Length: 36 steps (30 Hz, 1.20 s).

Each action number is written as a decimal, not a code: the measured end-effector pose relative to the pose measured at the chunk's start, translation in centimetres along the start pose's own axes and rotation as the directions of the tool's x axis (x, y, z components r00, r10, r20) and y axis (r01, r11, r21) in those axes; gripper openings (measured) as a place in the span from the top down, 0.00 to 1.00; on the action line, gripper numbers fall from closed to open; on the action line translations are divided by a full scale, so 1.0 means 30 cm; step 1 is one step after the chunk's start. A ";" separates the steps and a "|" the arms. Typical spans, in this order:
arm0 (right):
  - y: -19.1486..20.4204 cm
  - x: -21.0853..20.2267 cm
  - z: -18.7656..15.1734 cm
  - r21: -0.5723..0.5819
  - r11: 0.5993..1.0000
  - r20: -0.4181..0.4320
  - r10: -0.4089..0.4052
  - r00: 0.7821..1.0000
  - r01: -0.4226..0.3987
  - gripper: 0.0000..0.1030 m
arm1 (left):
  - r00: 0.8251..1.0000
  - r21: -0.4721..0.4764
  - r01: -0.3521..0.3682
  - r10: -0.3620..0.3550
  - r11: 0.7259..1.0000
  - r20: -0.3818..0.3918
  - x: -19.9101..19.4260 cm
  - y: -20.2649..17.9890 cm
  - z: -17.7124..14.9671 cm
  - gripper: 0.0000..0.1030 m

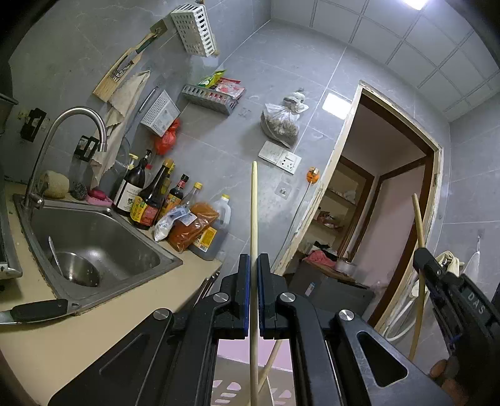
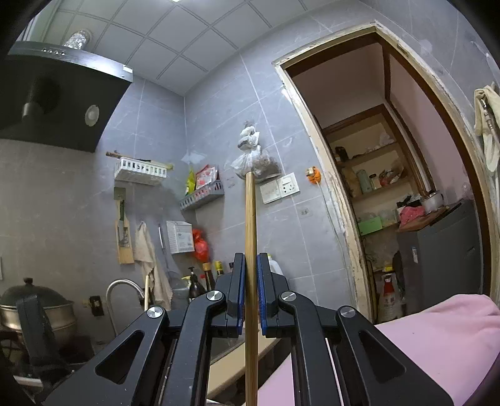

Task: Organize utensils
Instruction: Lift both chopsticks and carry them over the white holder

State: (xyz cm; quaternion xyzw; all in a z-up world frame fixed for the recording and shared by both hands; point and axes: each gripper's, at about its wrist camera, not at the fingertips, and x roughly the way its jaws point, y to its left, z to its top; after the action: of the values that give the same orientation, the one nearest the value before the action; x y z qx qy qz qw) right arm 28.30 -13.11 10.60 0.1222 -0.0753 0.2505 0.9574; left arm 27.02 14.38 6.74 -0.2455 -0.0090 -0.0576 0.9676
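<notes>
My left gripper point(image 1: 254, 260) is shut on a pale wooden chopstick point(image 1: 253, 215) that stands upright between its jaws, raised in the air by the counter's end. My right gripper point(image 2: 251, 260) is shut on a darker bamboo chopstick point(image 2: 250, 218), also upright. In the left wrist view the right gripper point(image 1: 420, 253) shows at the right, holding its chopstick point(image 1: 417, 218). Below the left gripper another chopstick point(image 1: 271, 362) leans in a white slotted basket point(image 1: 225, 393). A white slotted utensil holder point(image 1: 195, 29) hangs high on the wall.
A steel sink point(image 1: 93, 237) with a bowl and ladle, a tap point(image 1: 78, 125), sauce bottles point(image 1: 150, 200), and a knife handle point(image 1: 37, 310) on the beige counter. Wall racks point(image 1: 212, 96), a hanging bag point(image 1: 282, 121), an open doorway point(image 2: 390, 187), range hood point(image 2: 62, 93), pot point(image 2: 31, 309).
</notes>
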 end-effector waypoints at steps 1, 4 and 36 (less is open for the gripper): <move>0.001 0.003 0.001 -0.001 1.000 0.000 -0.002 1.000 0.002 0.95 | 1.000 0.003 0.000 0.000 1.000 0.000 -0.001 -0.002 -0.002 0.98; 0.005 0.016 -0.002 -0.002 1.000 -0.010 -0.001 1.000 0.001 0.95 | 1.000 0.010 0.000 0.000 1.000 -0.005 -0.003 -0.006 -0.010 0.98; 0.055 -0.006 -0.150 -0.168 0.986 -0.142 -0.014 0.990 -0.011 0.95 | 0.996 0.231 0.026 -0.006 0.973 -0.086 -0.016 -0.096 -0.128 0.98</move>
State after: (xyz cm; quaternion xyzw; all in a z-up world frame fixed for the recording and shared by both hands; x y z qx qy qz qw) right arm 27.70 -10.57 6.56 0.0227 -0.0275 0.2507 0.9674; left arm 26.16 10.10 4.71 -0.1280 0.0232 -0.0742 0.9887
